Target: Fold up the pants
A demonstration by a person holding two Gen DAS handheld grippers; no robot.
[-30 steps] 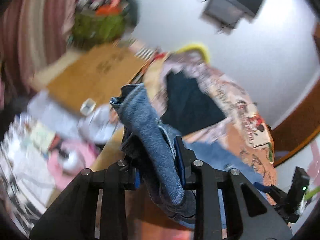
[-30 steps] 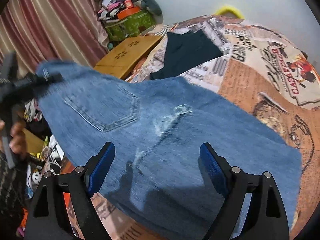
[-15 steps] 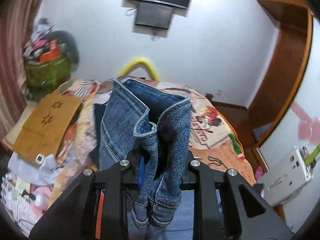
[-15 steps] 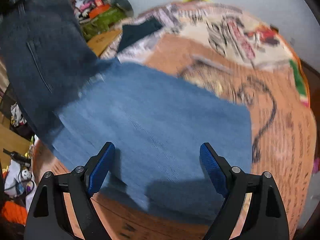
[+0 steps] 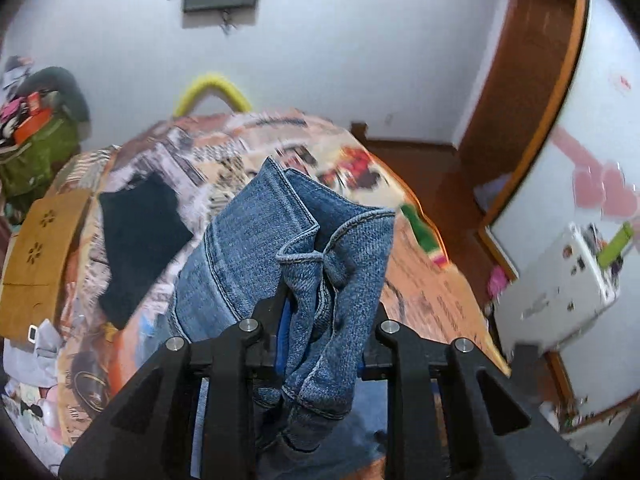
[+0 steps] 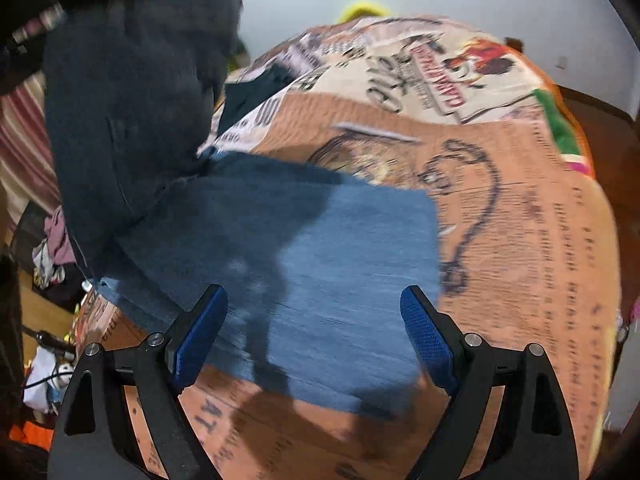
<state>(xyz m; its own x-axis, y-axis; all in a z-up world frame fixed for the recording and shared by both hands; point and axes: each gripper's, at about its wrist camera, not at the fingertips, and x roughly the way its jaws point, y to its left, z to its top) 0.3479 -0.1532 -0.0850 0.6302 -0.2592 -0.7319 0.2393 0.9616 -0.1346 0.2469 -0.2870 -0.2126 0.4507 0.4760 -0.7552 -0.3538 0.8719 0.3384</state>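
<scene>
Left tongs [image 5: 320, 320] clamp jeans [image 5: 280, 248]; right tongs [image 6: 314, 332] agape.

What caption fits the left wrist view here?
Left gripper clamps a bunched fold of blue jeans, lifted above the printed bedspread where a dark garment lies.

Jeans [image 6: 304, 280] on bedspread [image 6: 520, 240]; folded cloth [image 5: 140, 240] behind-left.

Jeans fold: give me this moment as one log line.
left gripper: shut on jeans, lifted | right gripper: open, above flat leg | bed: under jeans
</scene>
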